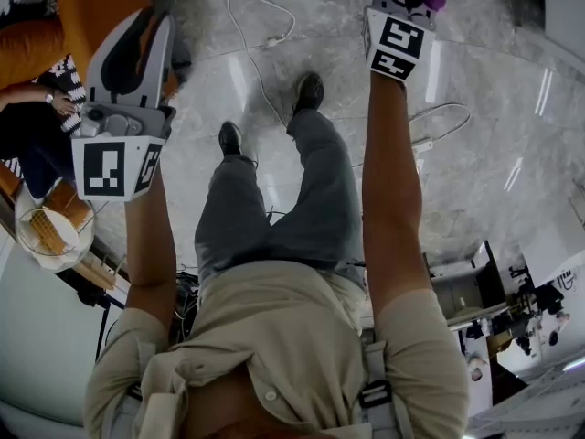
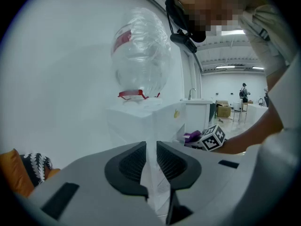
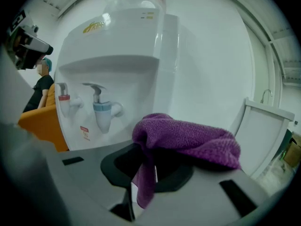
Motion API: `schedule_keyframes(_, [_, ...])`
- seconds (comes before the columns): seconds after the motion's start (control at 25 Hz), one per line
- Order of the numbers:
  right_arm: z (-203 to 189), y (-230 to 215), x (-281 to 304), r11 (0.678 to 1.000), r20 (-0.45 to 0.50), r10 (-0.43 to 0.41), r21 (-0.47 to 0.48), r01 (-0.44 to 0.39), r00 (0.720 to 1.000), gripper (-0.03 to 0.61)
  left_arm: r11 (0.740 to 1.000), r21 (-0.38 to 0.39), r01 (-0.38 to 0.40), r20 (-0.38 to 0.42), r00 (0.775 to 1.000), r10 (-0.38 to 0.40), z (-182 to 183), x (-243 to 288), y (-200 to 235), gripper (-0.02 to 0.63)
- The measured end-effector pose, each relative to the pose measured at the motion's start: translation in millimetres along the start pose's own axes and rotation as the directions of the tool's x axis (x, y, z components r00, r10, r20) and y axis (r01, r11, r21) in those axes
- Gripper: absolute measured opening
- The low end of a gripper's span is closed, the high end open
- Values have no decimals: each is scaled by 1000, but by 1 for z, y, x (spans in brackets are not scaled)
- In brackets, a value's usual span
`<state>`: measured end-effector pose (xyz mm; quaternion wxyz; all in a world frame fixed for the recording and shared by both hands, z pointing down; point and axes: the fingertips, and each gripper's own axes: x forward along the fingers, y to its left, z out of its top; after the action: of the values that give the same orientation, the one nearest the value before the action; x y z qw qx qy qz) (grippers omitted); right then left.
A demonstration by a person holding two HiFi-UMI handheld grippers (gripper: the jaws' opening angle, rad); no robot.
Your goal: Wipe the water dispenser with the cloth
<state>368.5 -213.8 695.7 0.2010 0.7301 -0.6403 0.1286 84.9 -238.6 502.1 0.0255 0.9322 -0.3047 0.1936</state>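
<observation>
Presently, the right gripper (image 3: pixel 153 167) is clamping the purple cloth (image 3: pixel 188 138). Its jaws are pressing on a fold that is hanging down between them, while the bulk of the cloth is lying bunched over the right-hand jaw.

The white water dispenser (image 3: pixel 117 65) is standing directly ahead of those jaws, its front facing them. The red tap (image 3: pixel 63 100) and the blue tap (image 3: pixel 102 109) are projecting under the overhang of its upper edge. The cloth is sitting apart from the front panel, with open air between them.

Clearance:
- **Right of the dispenser:** bare white wall is running from its right edge to a white cabinet (image 3: pixel 268 126).
- **Left of the dispenser:** an orange sofa (image 3: pixel 44 121) is crowding in just beside its left edge.
- **Below:** the grey floor (image 1: pixel 475 154) is lying open, with cables (image 1: pixel 260 35) trailing across it beyond the person's feet.

The left gripper (image 2: pixel 151 159) is holding nothing. Its jaws are standing parted by only a narrow slit, through which the dispenser's vertical corner edge is showing. This gripper is pointing at that corner from a distance, with the clear bottle (image 2: pixel 141 55) rising on top of the dispenser.
</observation>
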Motion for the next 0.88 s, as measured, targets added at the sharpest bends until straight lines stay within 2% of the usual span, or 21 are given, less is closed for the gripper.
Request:
schedule_keyframes(0.12, [-12, 9, 5, 1000, -24, -14, 25, 14, 1000, 61, 1000, -2, -5, -4, 1000, 5, -7, -2, 4, 81])
schedule_keyframes(0.28, [-11, 12, 7, 993, 1, -77, 86, 76, 997, 60, 1000, 1, -3, -6, 1000, 3, -14, -2, 8, 80])
schedule_keyframes(0.44, [6, 62, 19, 1000, 42, 19, 19, -20, 999, 58, 1000, 1, -5, -14, 1000, 5, -22, -3, 11, 81])
schedule_keyframes(0.6, [10, 81, 31, 994, 71, 34, 99, -41, 997, 58, 1000, -5, -6, -8, 1000, 6, -24, -5, 13, 81])
schedule_keyframes(0.64, [8, 87, 32, 992, 75, 54, 108, -62, 996, 58, 1000, -6, -5, -8, 1000, 5, -25, -6, 14, 81])
schedule_keyframes(0.72, [1, 114, 35, 984, 69, 145, 90, -151, 987, 58, 1000, -8, -3, -10, 1000, 3, -28, -5, 14, 81])
schedule_keyframes(0.8, [-6, 154, 38, 963, 50, 267, 30, -268, 962, 60, 1000, -12, -1, -12, 1000, 0, -30, -3, 13, 81])
schedule_keyframes(0.88, [-9, 190, 37, 927, 29, 373, -53, -371, 927, 60, 1000, -13, 5, -10, 1000, -5, -31, -1, 9, 81])
